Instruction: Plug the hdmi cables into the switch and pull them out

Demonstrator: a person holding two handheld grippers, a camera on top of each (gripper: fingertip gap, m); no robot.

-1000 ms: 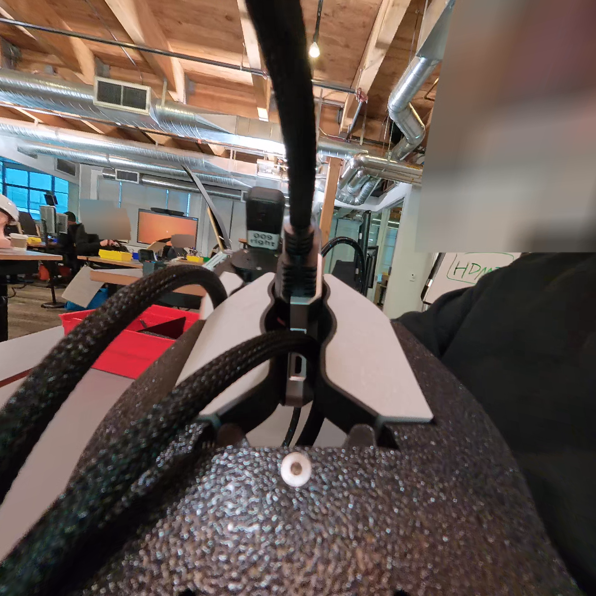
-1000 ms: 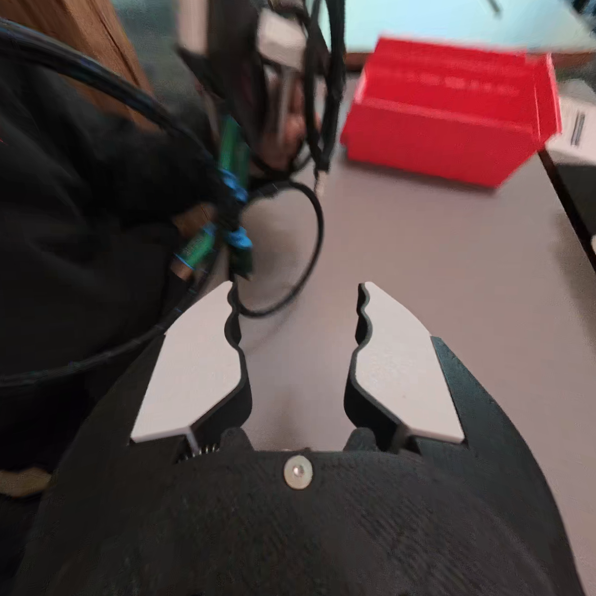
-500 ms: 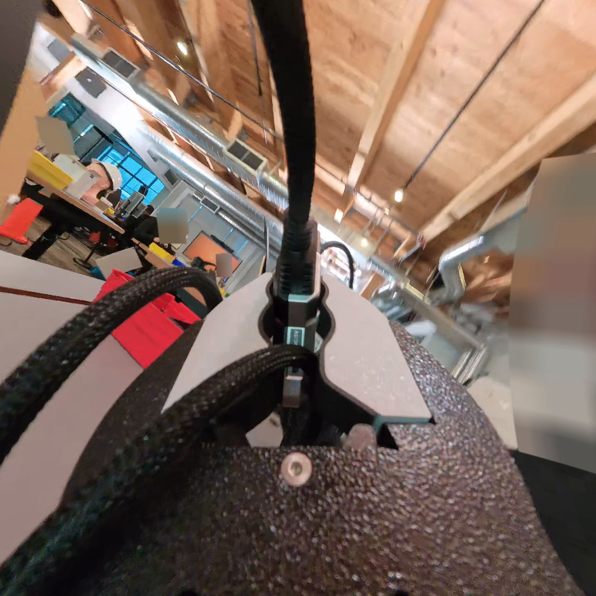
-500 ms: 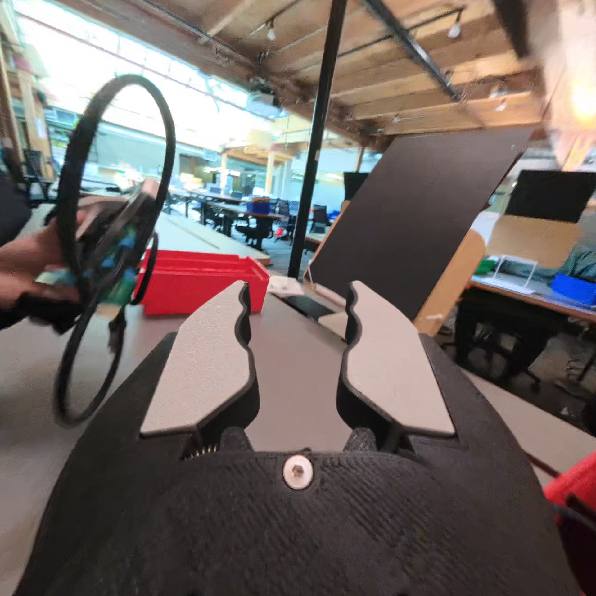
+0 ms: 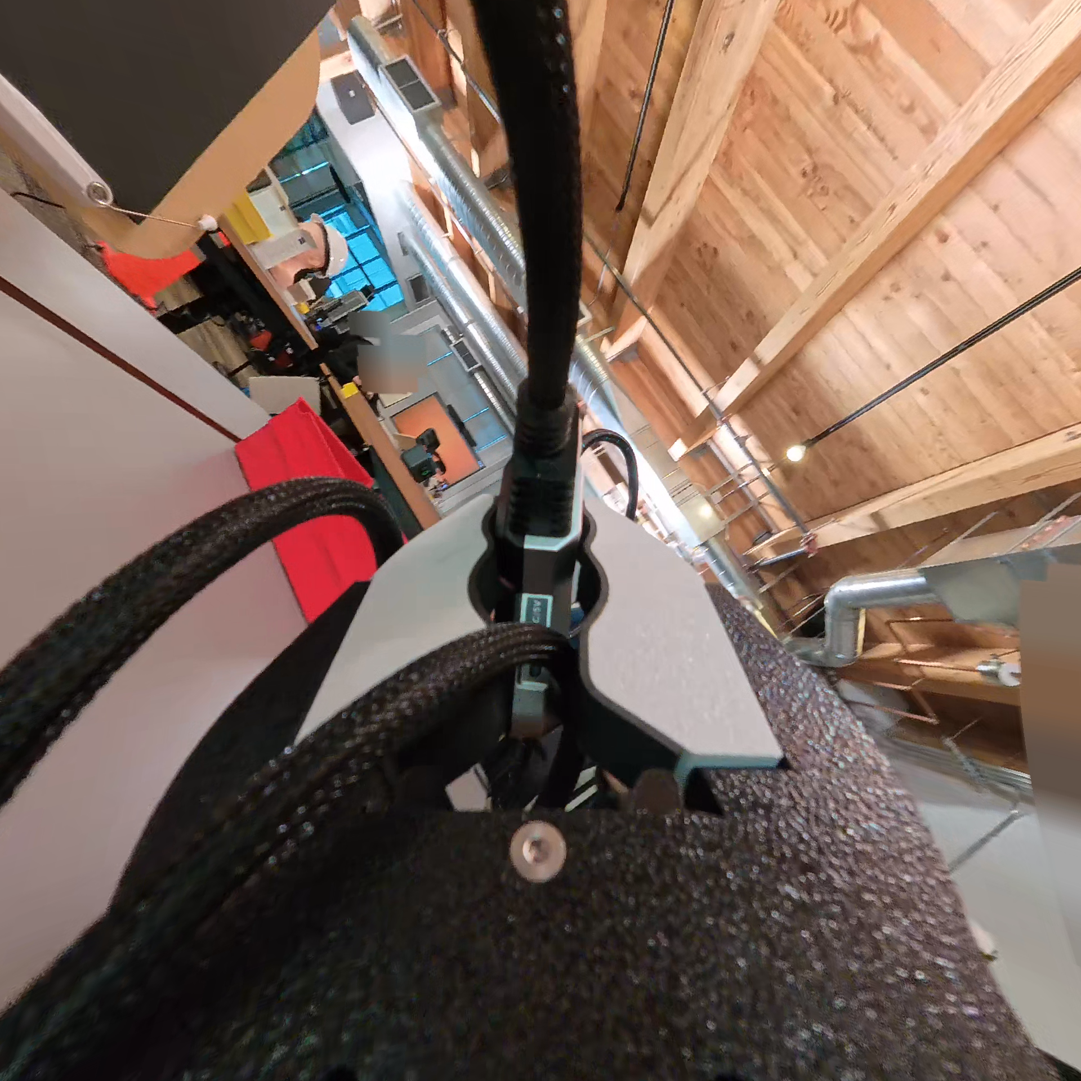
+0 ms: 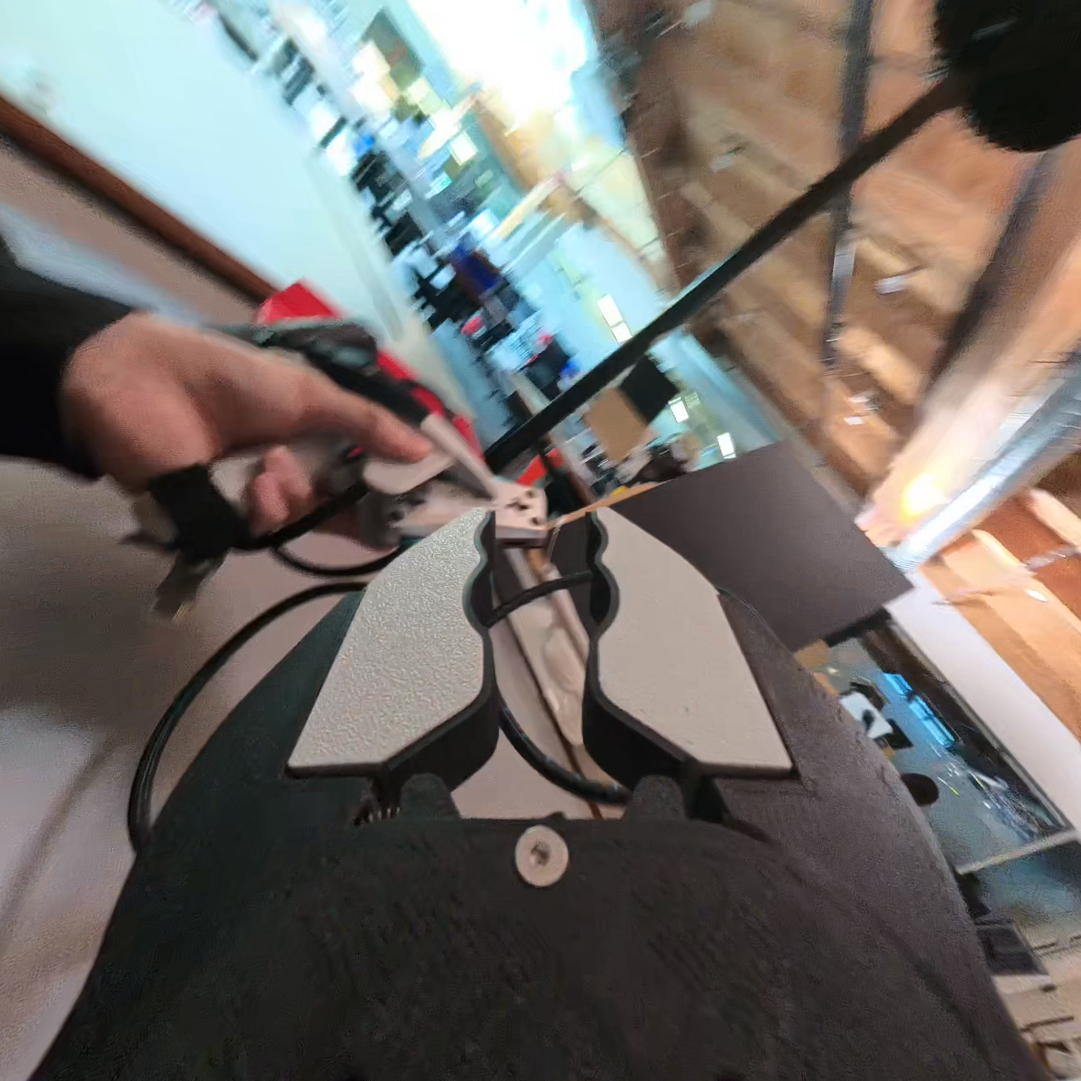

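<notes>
My left gripper (image 5: 541, 526) is shut on a black and grey HDMI plug (image 5: 541, 579). The plug's braided black cable (image 5: 538, 234) rises straight up out of the jaws. A second braided cable (image 5: 175, 561) loops in from the left and passes under the plug. The view points up at the ceiling. My right gripper (image 6: 539, 526) is open and holds nothing. A thin black cable (image 6: 538, 591) lies on the table behind its fingers. A hand (image 6: 205, 409) holds the other gripper, blurred, just beyond the right fingertips. I cannot make out the switch.
A red bin (image 5: 304, 497) stands on the grey table (image 5: 117, 468); it also shows behind the hand in the right wrist view (image 6: 292, 304). A slanted black board (image 6: 760, 538) stands to the right. People sit at desks far off (image 5: 327, 251).
Both views have tilted and rolled up toward the ceiling. The left gripper stays shut on the plug. The hand with the other gripper now sits close in front of the open right gripper.
</notes>
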